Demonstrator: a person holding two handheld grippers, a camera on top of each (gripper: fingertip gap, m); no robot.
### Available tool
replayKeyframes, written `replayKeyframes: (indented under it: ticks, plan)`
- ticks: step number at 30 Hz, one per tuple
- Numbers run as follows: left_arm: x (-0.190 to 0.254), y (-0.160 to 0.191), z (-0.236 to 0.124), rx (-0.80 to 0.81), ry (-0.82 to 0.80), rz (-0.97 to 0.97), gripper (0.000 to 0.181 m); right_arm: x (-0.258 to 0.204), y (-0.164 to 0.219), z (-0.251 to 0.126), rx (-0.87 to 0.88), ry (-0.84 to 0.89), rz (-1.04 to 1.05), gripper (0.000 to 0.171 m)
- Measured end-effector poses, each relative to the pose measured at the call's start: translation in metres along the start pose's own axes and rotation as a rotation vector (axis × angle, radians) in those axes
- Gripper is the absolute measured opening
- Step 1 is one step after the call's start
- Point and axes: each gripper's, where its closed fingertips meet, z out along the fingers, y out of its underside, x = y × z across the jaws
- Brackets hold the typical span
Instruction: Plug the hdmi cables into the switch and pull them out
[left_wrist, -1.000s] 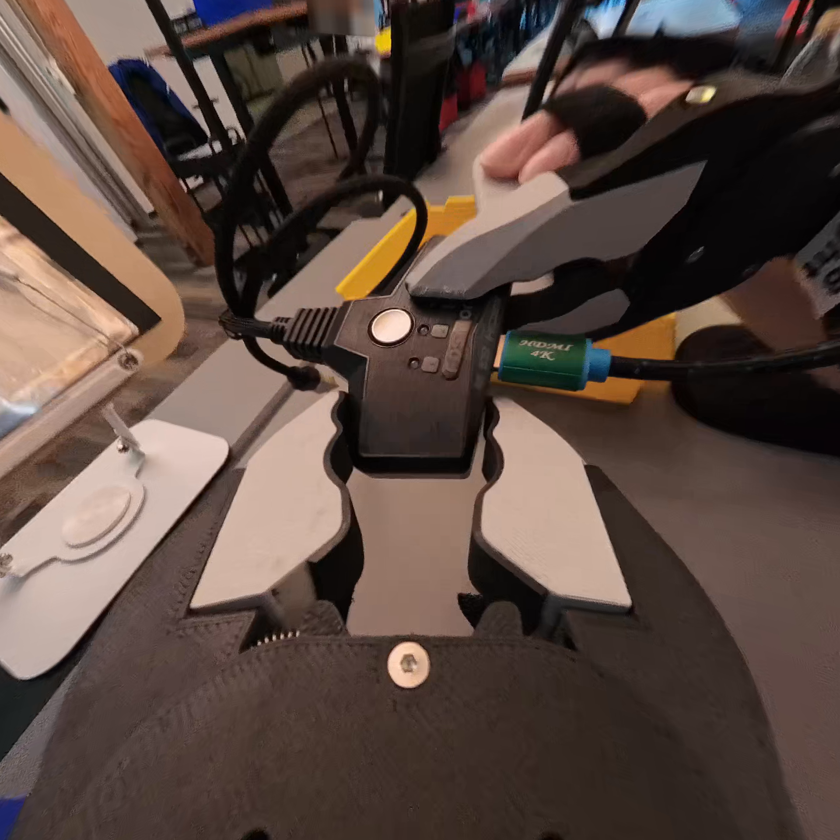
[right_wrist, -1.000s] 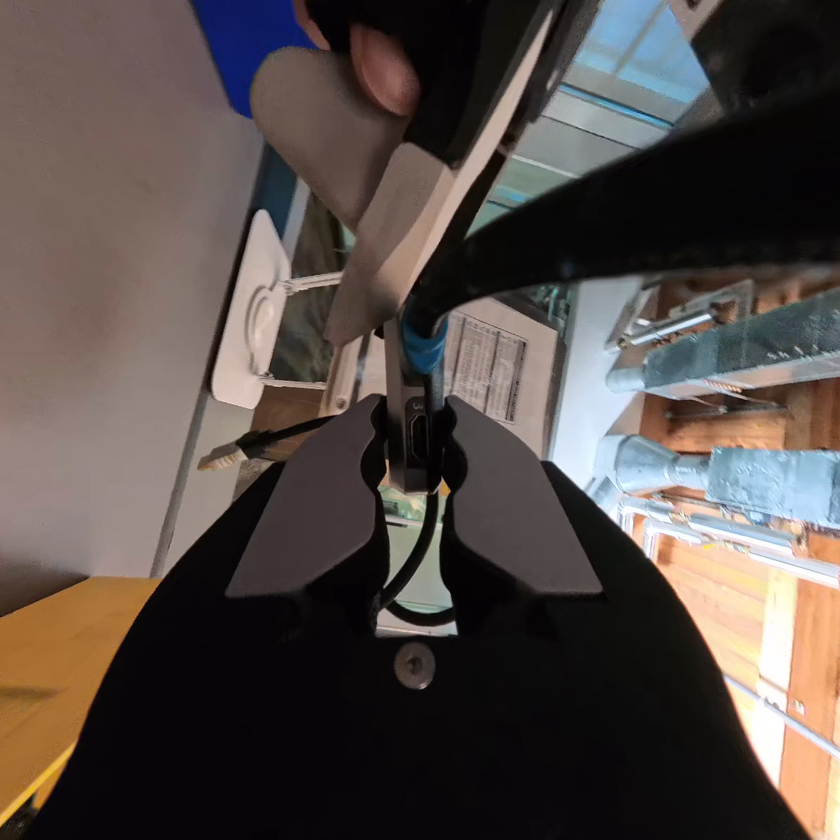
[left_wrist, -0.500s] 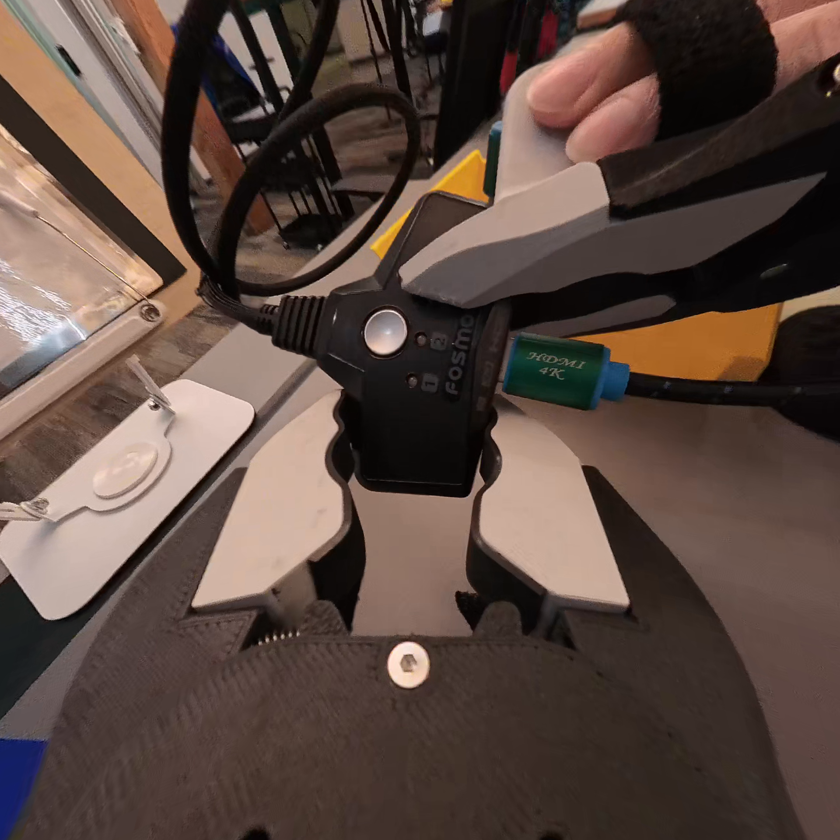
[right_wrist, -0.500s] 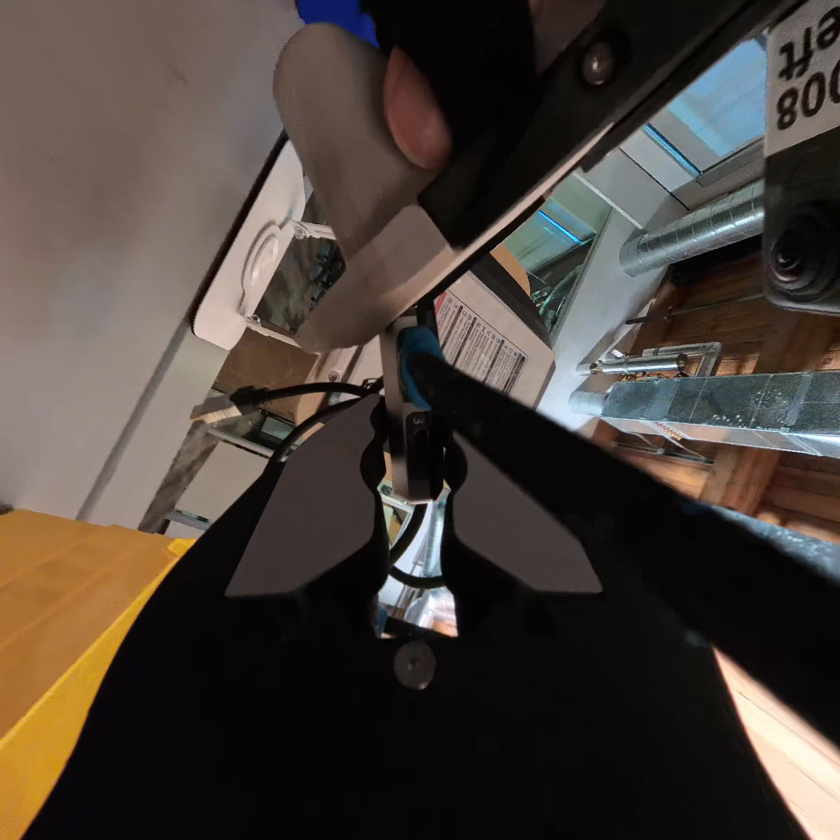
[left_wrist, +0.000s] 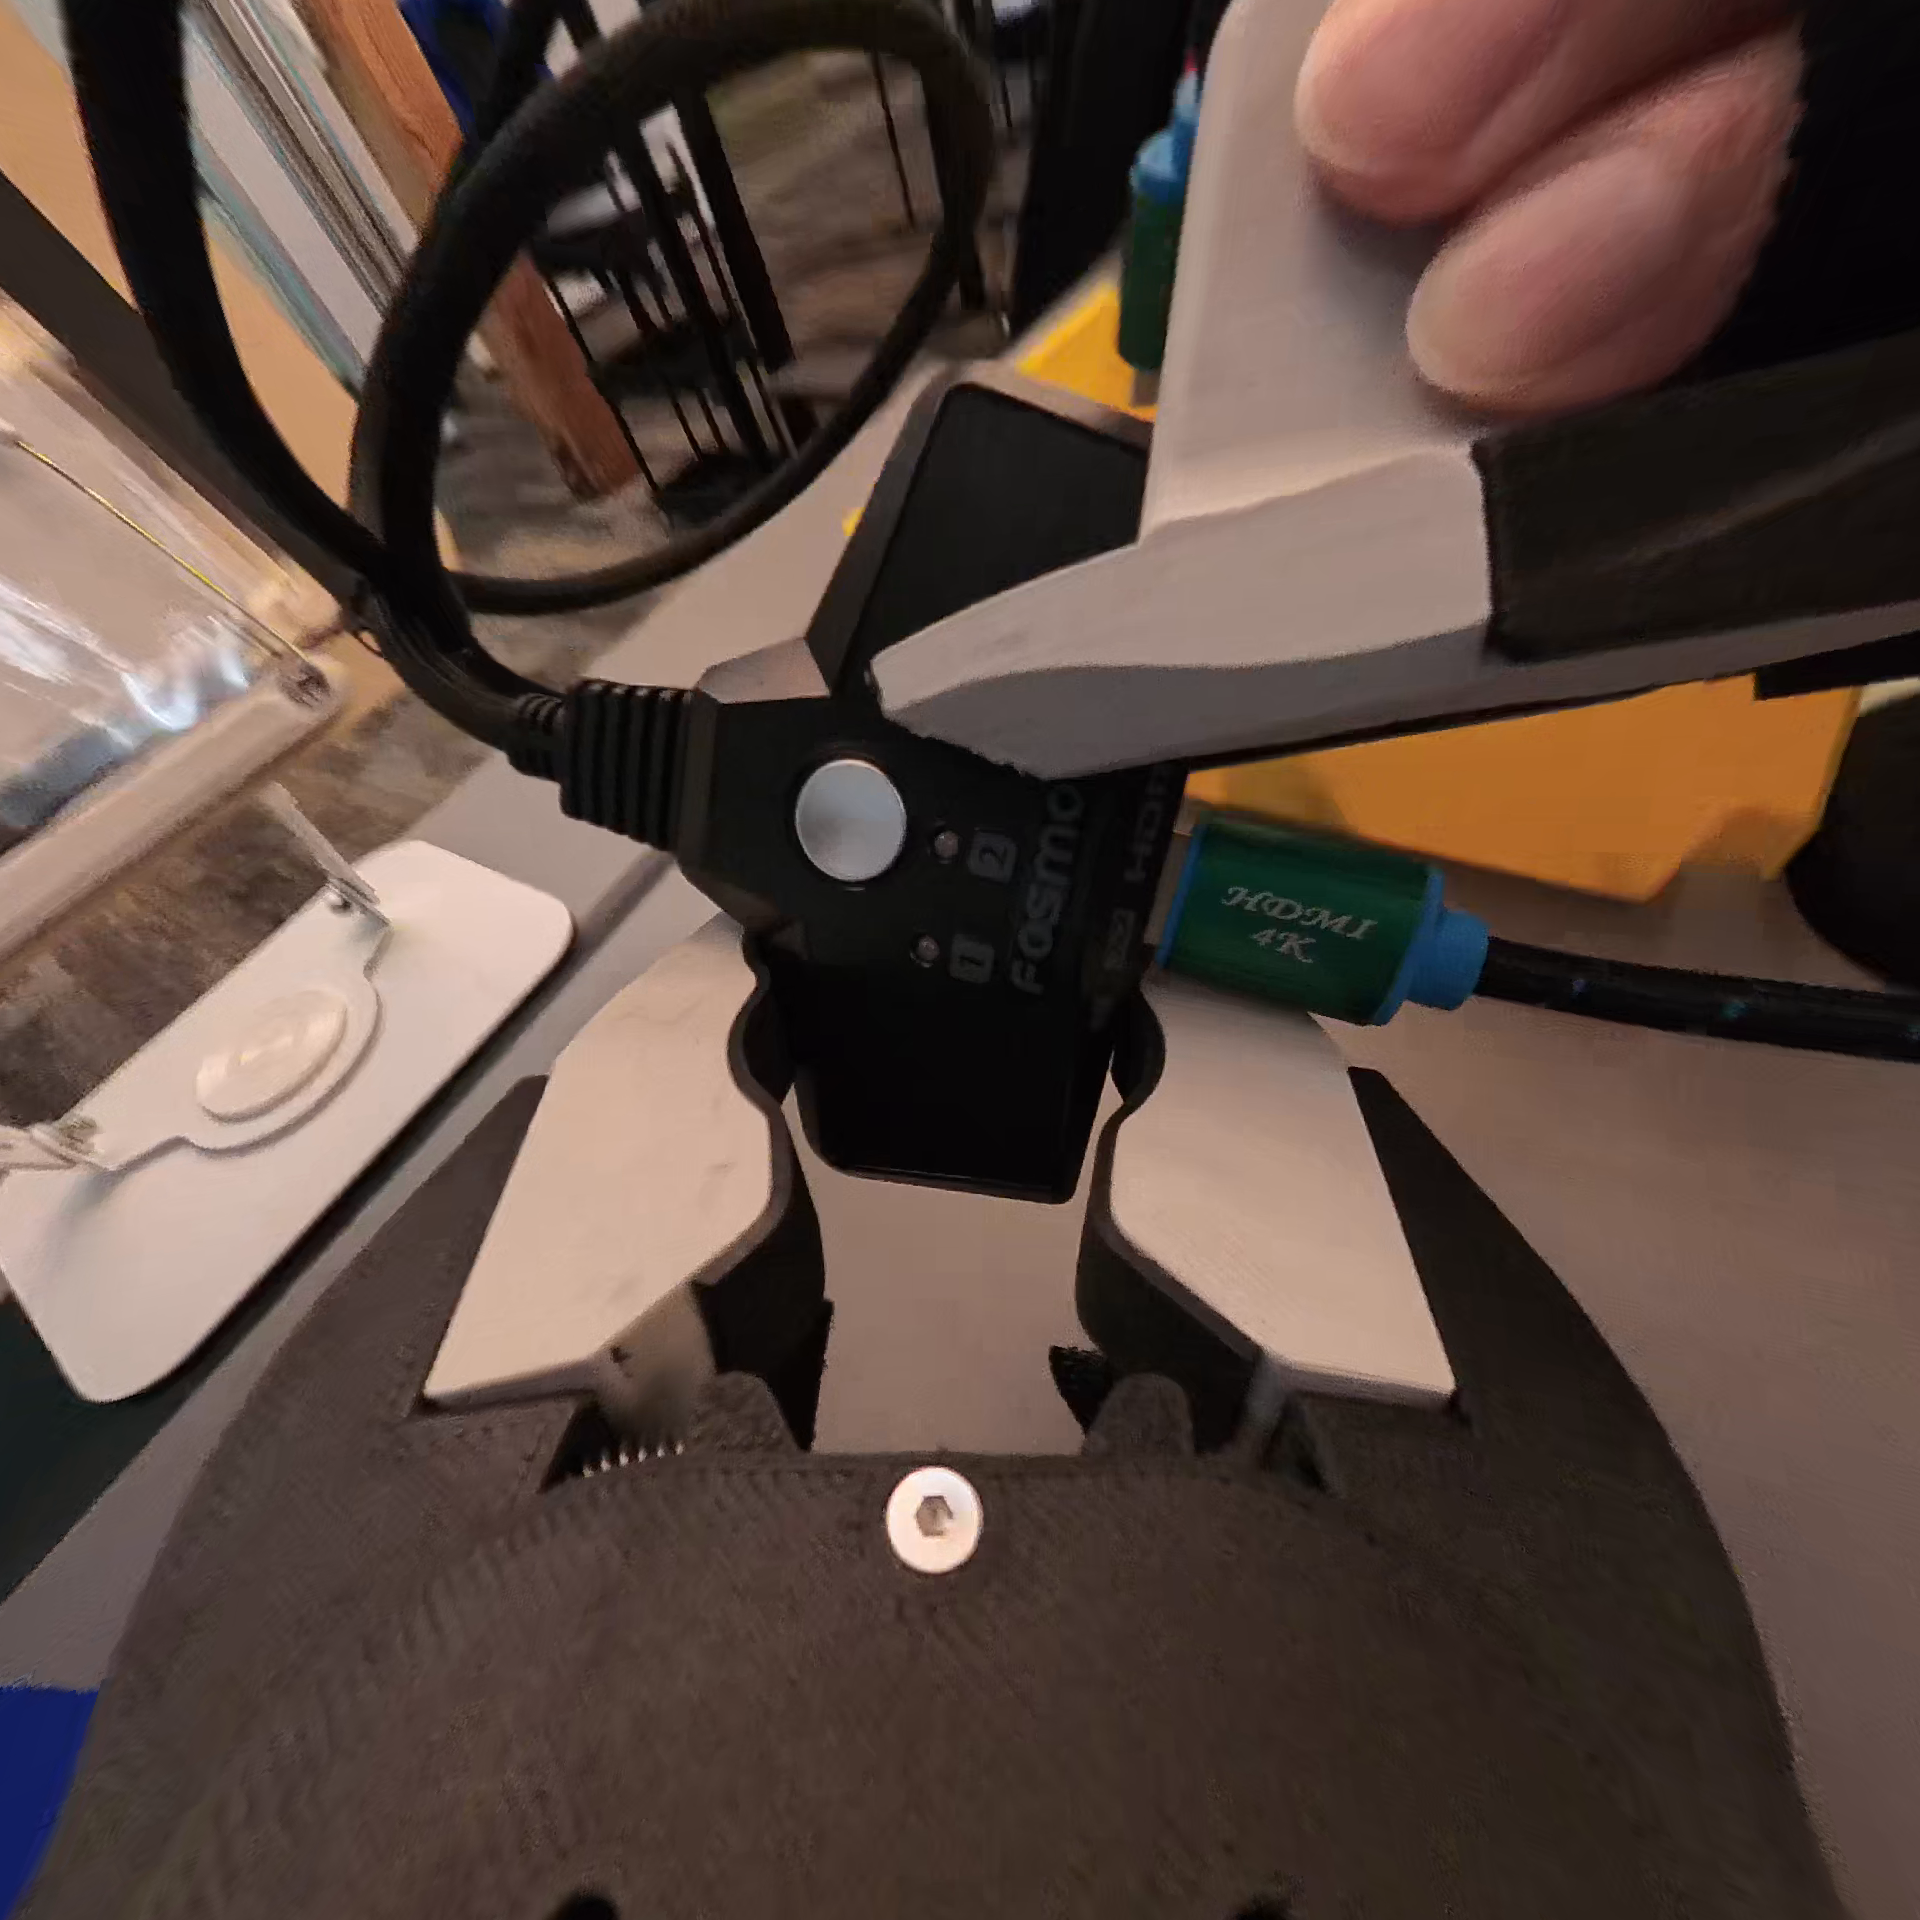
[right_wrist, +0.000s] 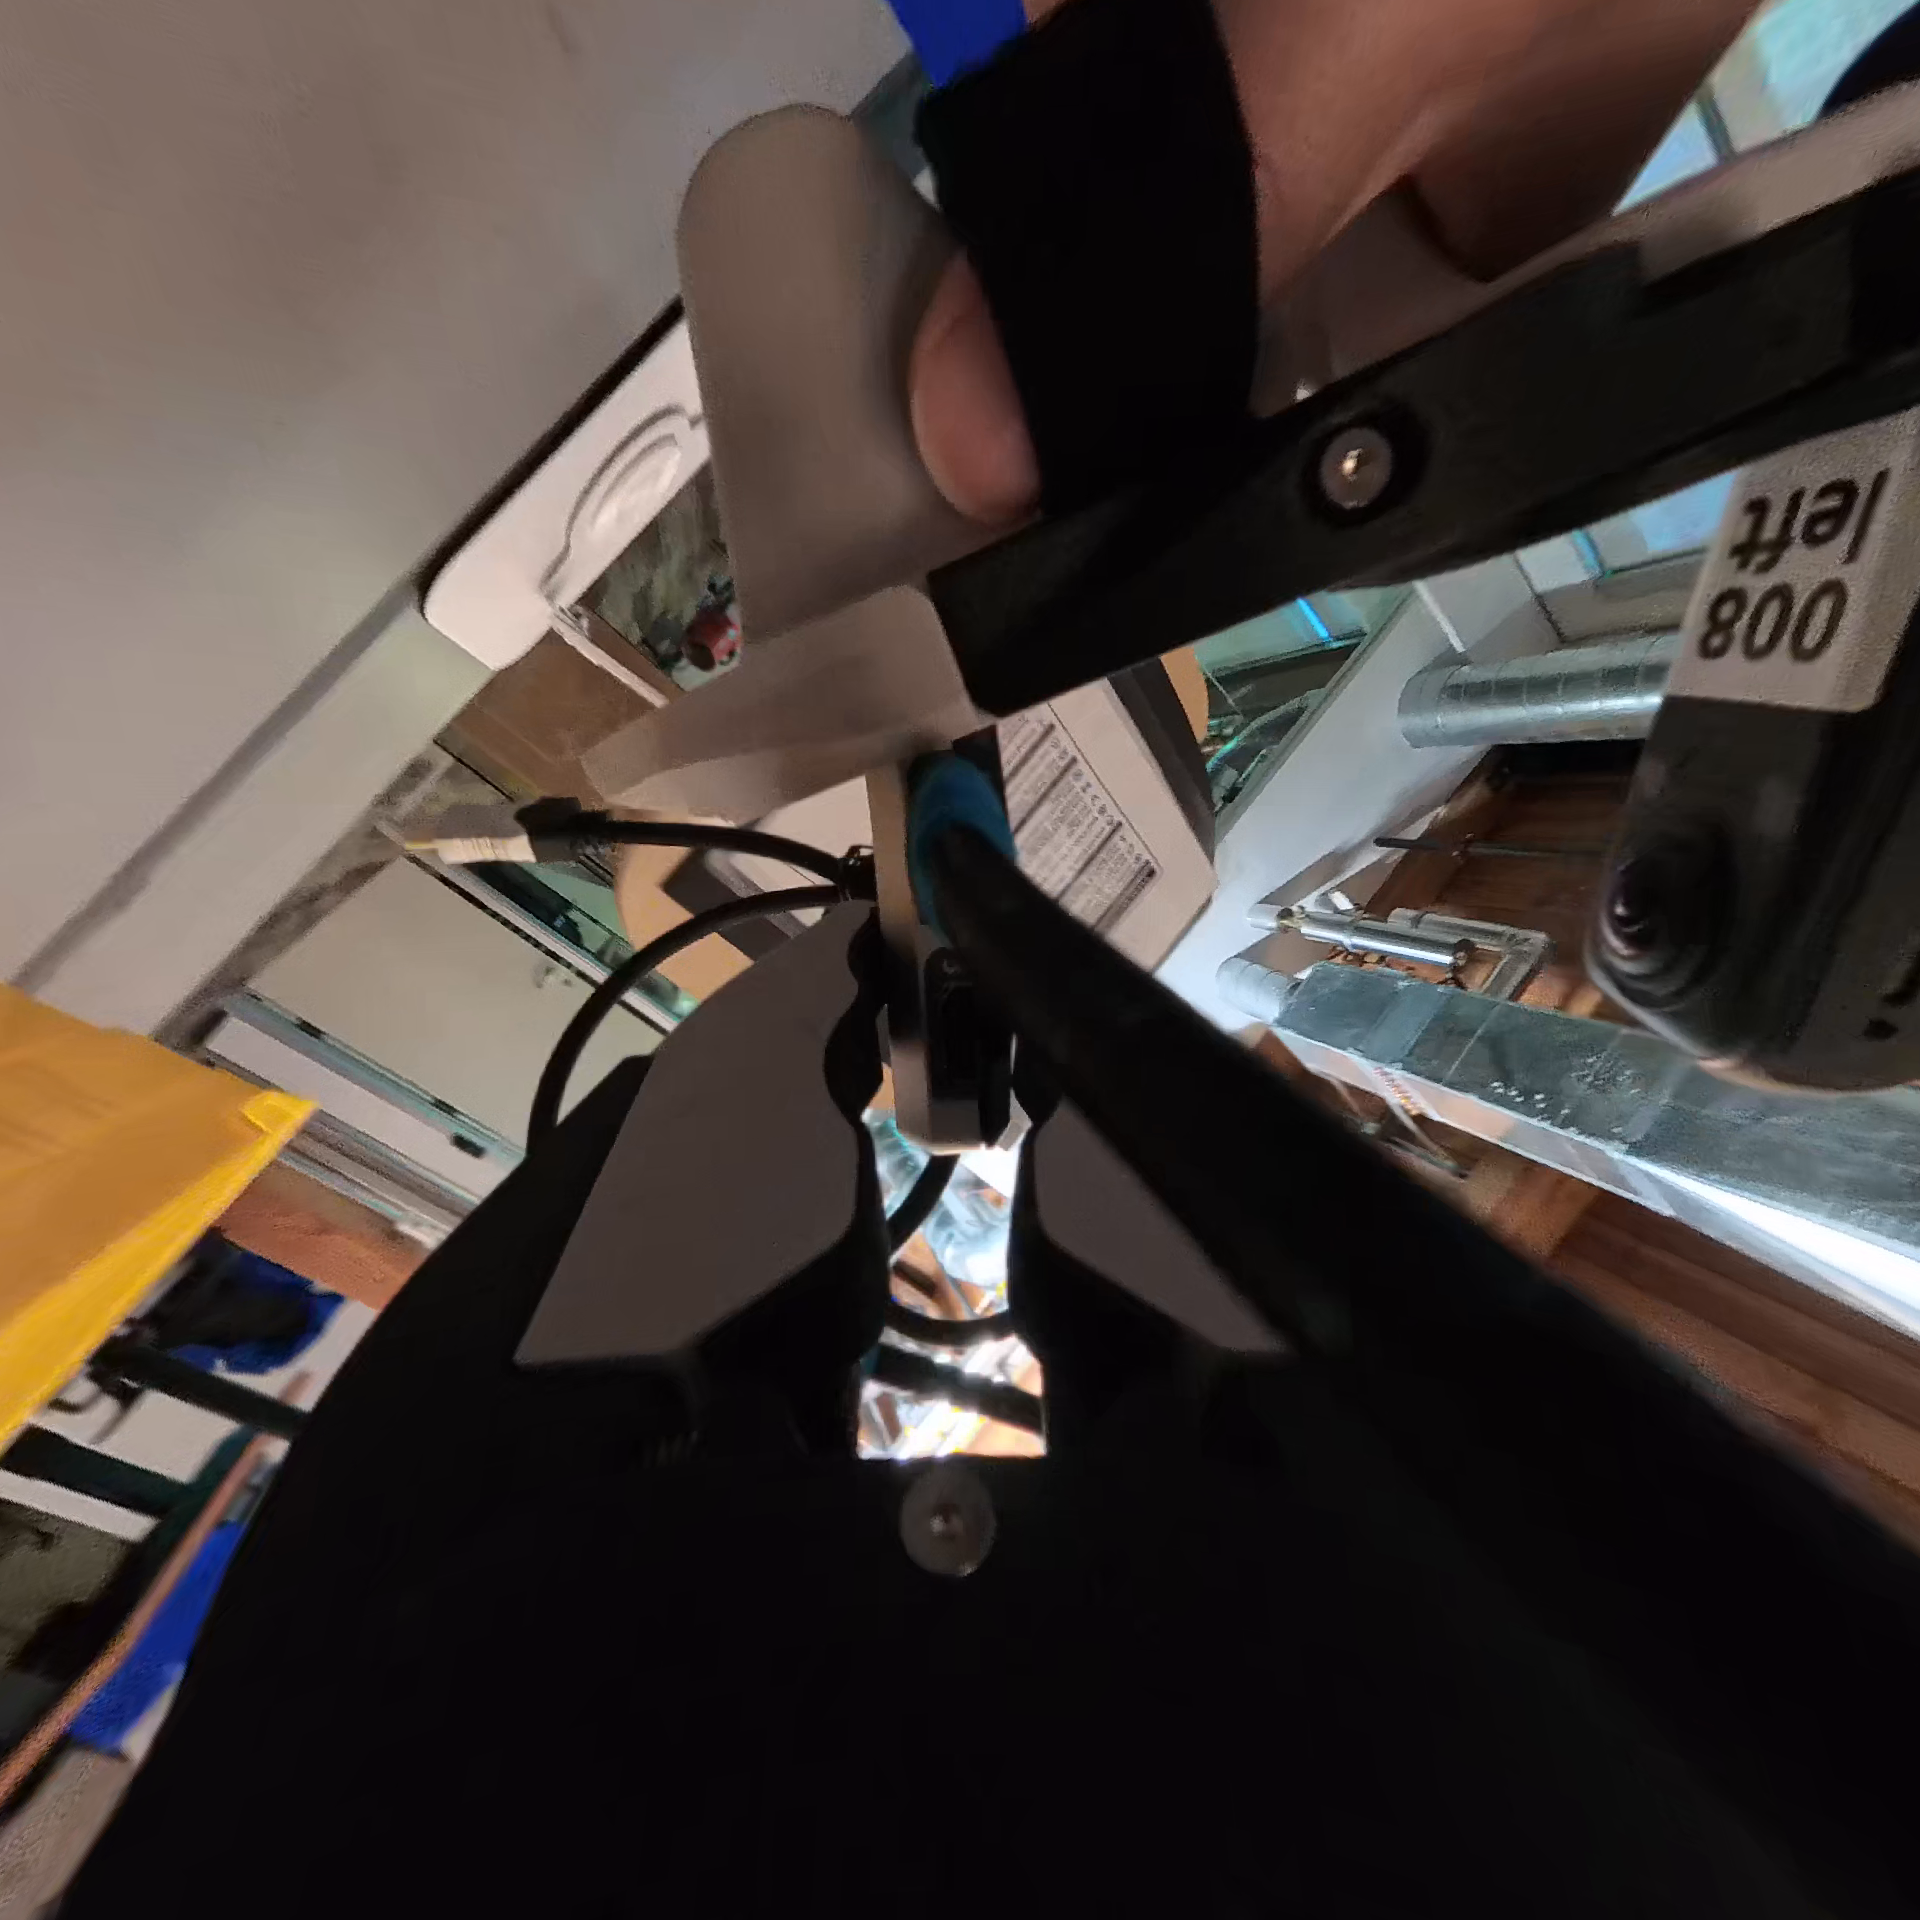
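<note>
A black HDMI switch with a round silver button is held in the air between both grippers. My left gripper is shut on its near end. My right gripper reaches in from the upper right, its grey finger clamped on the far end. A green HDMI plug with a blue collar sits in the switch's right side. A second green plug shows behind the right finger. In the right wrist view my right gripper is shut on the switch, seen edge-on; the plugged black cable crosses over one finger.
The switch's own black cable loops up to the left; its loose plug hangs free. A yellow bin stands behind on the grey table. A white stand plate lies at the left. Left tips to right tips: about 5 cm.
Both grippers stayed shut on the switch. The switch has tilted and risen, and the right gripper with its hand now looms closer in the left wrist view.
</note>
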Motion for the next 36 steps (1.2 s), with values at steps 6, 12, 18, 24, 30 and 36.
replayKeyframes:
  ticks: [6,12,18,24,30,36]
  plan:
    - [-0.017,-0.062,-0.039,0.324,-0.112,-0.064,0.059,0.073,0.038,-0.005,-0.069,0.146,-0.127,0.026]
    - [-0.038,-0.095,-0.081,0.48,-0.155,-0.145,0.059,0.116,0.099,-0.019,-0.251,0.214,0.111,0.024]
    - [-0.057,-0.112,-0.114,0.527,-0.259,-0.119,0.059,0.008,0.077,-0.057,-0.273,0.061,1.52,0.023]
    - [-0.06,-0.114,-0.118,0.521,-0.277,-0.155,0.06,0.025,0.025,-0.092,0.416,0.417,2.506,0.028]
    - [-0.066,-0.101,-0.105,0.478,-0.306,-0.193,0.06,0.097,0.017,-0.082,0.304,0.478,2.261,0.048]
    - [-0.072,-0.092,-0.1,0.473,-0.321,-0.233,0.059,0.131,0.014,-0.04,0.151,0.476,2.273,0.05]
